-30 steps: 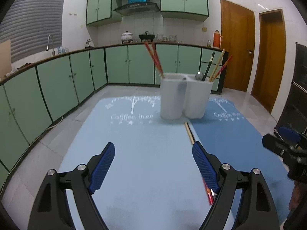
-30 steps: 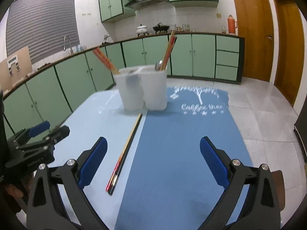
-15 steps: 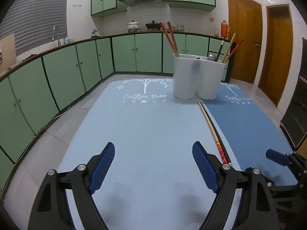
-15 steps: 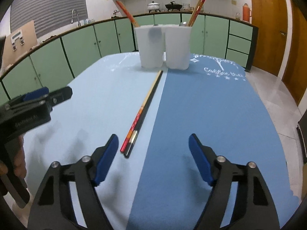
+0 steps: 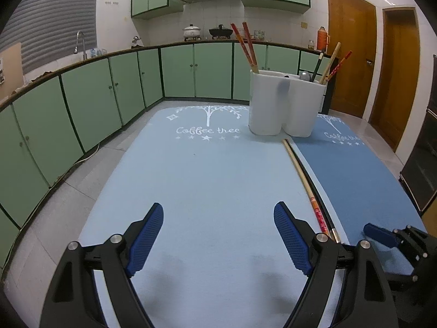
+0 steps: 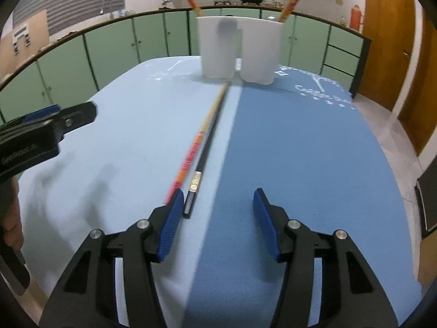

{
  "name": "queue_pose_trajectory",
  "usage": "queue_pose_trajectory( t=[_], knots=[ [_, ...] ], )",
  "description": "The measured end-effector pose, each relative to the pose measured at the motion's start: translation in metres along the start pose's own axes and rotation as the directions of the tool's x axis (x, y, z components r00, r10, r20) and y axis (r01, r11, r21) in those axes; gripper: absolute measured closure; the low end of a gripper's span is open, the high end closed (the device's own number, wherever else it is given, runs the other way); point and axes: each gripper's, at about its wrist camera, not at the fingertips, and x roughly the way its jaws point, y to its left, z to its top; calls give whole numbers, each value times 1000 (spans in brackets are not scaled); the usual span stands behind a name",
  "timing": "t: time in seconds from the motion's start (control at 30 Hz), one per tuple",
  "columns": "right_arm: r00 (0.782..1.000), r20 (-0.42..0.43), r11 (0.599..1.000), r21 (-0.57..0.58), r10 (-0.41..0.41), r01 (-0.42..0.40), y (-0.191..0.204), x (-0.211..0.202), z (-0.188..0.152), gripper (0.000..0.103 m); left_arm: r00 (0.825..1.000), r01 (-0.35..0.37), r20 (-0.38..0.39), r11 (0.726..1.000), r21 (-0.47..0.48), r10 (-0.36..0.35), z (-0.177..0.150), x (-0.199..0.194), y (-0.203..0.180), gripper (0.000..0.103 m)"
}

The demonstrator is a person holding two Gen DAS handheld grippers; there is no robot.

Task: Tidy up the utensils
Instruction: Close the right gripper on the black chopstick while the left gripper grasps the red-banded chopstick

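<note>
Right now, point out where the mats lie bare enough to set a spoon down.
Bare: the light blue mat between the left tongs and the white holder, and the dark blue mat right of the chopsticks. Crowded: the seam where the chopsticks lie, by the right tongs, and around the holder's base.

- The words "Coffee tree" are showing in white script under a white tree drawing on the light blue mat (image 5: 207, 180).
- The same script is running along the dark blue mat (image 5: 355, 175), its end cut off.
- Lettering on the left gripper (image 6: 54, 117) is blurring beyond reading.
</note>
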Motion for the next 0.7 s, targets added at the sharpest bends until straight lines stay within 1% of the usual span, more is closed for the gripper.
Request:
queue_pose_trajectory(
  t=[0.1, 0.23, 0.33, 0.4, 0.5, 0.6, 0.67, 0.7],
  knots=[
    [1000, 11, 999, 26, -28, 28, -12, -4, 1, 52, 1000, 5, -2, 1000, 3, -5, -1, 0, -2, 21],
    [998, 36, 995, 92, 45, -48, -27, -14, -3, 52, 1000, 12, -5, 1000, 3, -12, -2, 0, -6, 21],
    [997, 40, 994, 89, 67, -70, -23, -16, -8, 54, 1000, 17, -10, 1000, 7, -17, -4, 0, -10, 21],
    [997, 30, 993, 84, 75, -78, -20, -14, -11, 57, 1000, 18, -12, 1000, 12, -18, -5, 0, -13, 21],
    [996, 17, 993, 82, 89, -90, -15, -10, -12, 65, 1000, 21, -13, 1000, 16, -21, -7, 0, -16, 21],
    [996, 18, 993, 74, 87, -88, -12, -9, -11, 70, 1000, 21, -16, 1000, 16, -21, -6, 0, -17, 21],
    [996, 17, 993, 76, 86, -87, -11, -8, -10, 77, 1000, 23, -19, 1000, 14, -22, -7, 1, -18, 21],
    [996, 15, 994, 75, 84, -84, -11, -7, -10, 79, 1000, 24, -20, 1000, 15, -23, -7, 1, -18, 21]
  ],
)
